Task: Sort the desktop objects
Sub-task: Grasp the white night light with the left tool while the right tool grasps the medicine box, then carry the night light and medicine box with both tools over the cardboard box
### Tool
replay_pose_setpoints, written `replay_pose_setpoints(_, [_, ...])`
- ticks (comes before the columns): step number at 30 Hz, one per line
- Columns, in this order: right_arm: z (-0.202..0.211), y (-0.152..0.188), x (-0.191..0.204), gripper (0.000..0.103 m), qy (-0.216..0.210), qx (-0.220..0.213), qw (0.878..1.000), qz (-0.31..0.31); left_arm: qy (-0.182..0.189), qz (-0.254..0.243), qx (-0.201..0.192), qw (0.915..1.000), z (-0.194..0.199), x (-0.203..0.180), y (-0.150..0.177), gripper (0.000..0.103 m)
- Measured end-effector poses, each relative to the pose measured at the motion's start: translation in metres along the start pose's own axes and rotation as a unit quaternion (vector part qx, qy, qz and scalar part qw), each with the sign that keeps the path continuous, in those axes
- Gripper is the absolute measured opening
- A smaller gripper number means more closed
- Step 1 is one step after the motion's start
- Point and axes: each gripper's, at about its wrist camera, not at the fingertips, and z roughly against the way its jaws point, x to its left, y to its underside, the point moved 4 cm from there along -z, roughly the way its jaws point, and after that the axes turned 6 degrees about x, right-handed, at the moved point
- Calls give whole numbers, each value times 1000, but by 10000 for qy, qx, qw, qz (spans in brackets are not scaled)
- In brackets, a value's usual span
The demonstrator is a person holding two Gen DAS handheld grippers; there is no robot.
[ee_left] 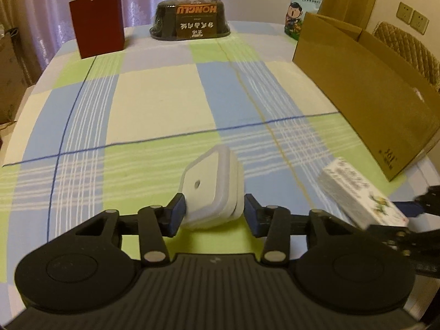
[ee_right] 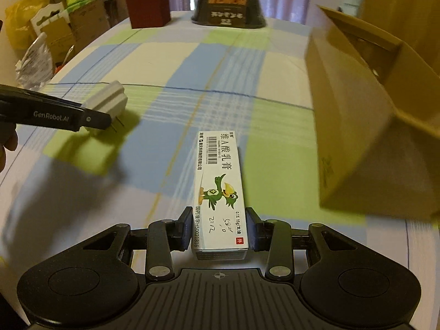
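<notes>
White plug adapter [ee_left: 213, 189] sits clamped in the left gripper [ee_left: 216, 209], lifted off the checked tablecloth [ee_left: 154, 104]; the right gripper [ee_right: 218, 229] pinches an ointment carton [ee_right: 220, 189]. Both seem mid-carry toward the open cardboard box [ee_right: 365, 126] (its inside is blurred). Next each needs lifting over the box rim before release. Beyond stand a red box [ee_left: 99, 19], a dark tub [ee_left: 191, 19] and curtains [ee_left: 41, 0].

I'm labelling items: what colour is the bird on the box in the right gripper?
Green, with a yellow beak; right wrist view shows it best.
</notes>
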Motion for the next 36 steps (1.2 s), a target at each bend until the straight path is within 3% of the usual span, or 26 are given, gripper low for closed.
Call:
replay_pose_setpoints(1, [0, 4, 0, 38, -13, -2, 10000, -40, -12, 13, 16, 10000, 0, -1, 2, 47])
replay_pose_setpoints(5, [-1, 8, -2, 38, -98, -84, 9998, -150, 36, 83, -61, 9999, 2, 1, 2, 76])
replay_pose_setpoints(7, [-3, 6, -3, 38, -129, -100, 9997, -167, 140, 198, -105, 9997, 3, 5, -1, 78])
replay_pose_setpoints(8, [-4, 5, -3, 44, -139, -110, 9997, -174, 139, 223, -83, 9996, 1, 8, -3, 81])
replay_pose_setpoints(9, [-4, 6, -4, 61, -130, -135, 9997, -177, 171, 282, -48, 9994, -2, 11, -5, 81])
replay_pose_setpoints(10, [-3, 6, -5, 69, -111, -193, 9996, -180, 202, 341, -12, 9992, -5, 14, -7, 81])
replay_pose_setpoints(11, [-2, 7, -6, 70, -100, -238, 9995, -178, 231, 390, 27, 9990, -9, 17, -8, 81])
replay_pose_setpoints(23, [-8, 6, -15, 70, -148, -303, 9991, -274, 532, 404, 374, 9971, -37, 23, -11, 74])
replay_pose_setpoints(26, [-8, 5, -14, 70, -163, -327, 9989, -307, 629, 375, 359, 9967, -36, 17, -11, 61])
replay_pose_setpoints(36, [-7, 6, -12, 70, -238, -248, 9988, -358, 535, 149, 344, 9979, -24, 5, 3, 61])
